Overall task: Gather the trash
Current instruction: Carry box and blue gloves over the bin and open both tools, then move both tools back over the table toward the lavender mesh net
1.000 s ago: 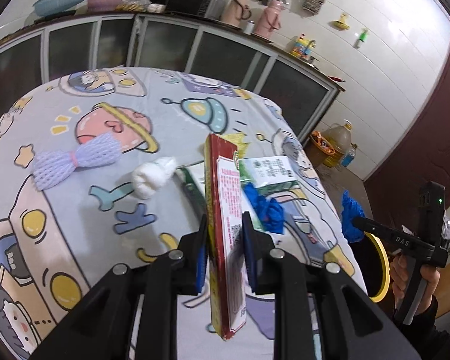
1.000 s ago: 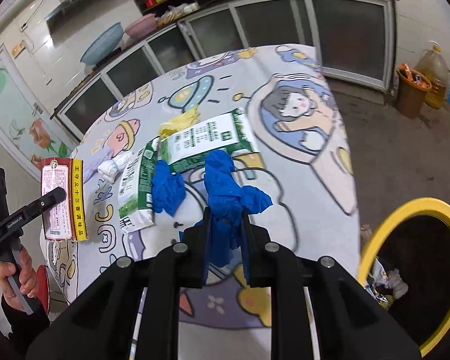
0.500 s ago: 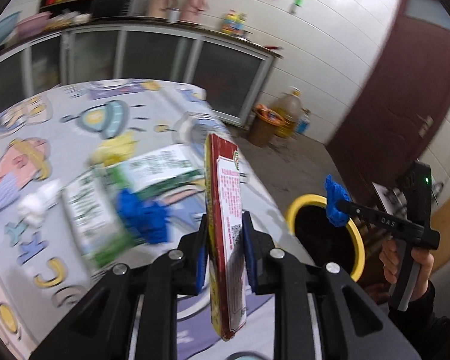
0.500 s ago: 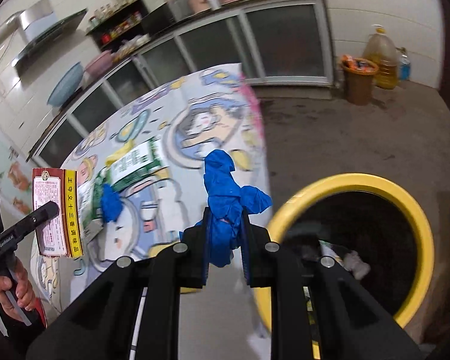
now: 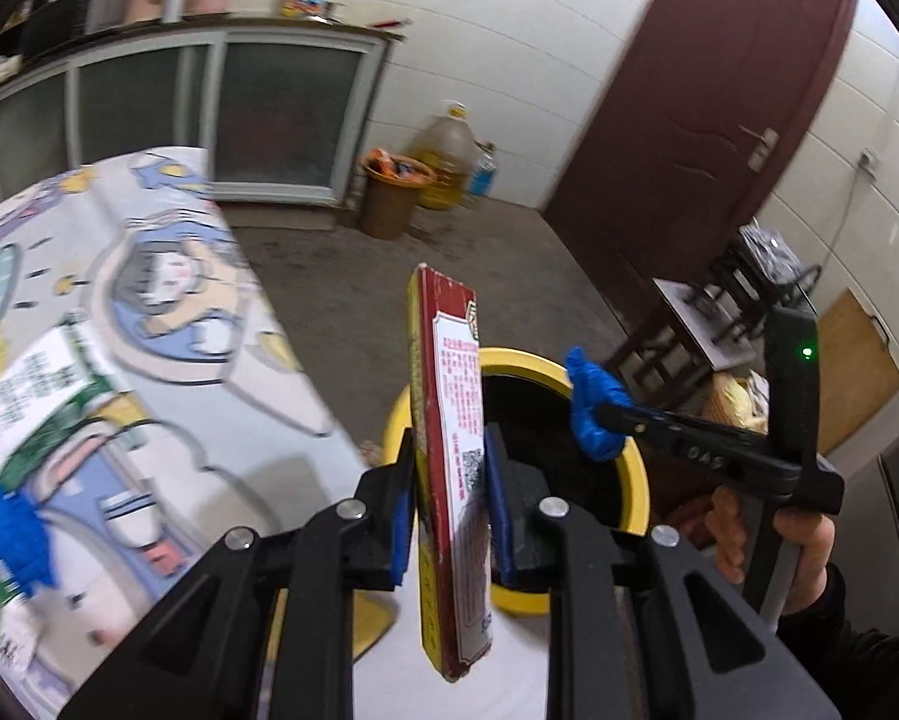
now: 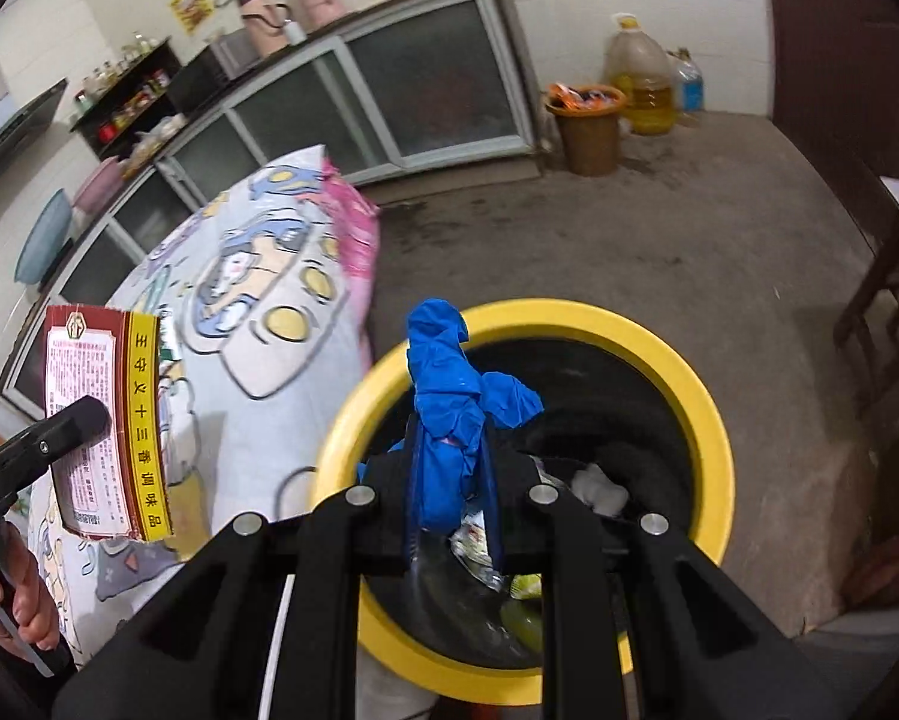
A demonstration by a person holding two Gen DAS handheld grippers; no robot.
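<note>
The right hand-held gripper [image 6: 452, 480] is clamped on a crumpled blue glove [image 6: 455, 408], hanging over the mouth of the yellow-rimmed bin [image 6: 710, 420]. The left hand-held gripper [image 5: 449, 504] pinches a flat red box [image 5: 452, 420] on edge; in its view the box stands in front of the bin's near rim, beside the counter [image 5: 167, 312]. To drop well, carry each piece fully inside the rim before the jaws part. The box is long, so tip its lower end into the opening, or it may catch on the rim.
</note>
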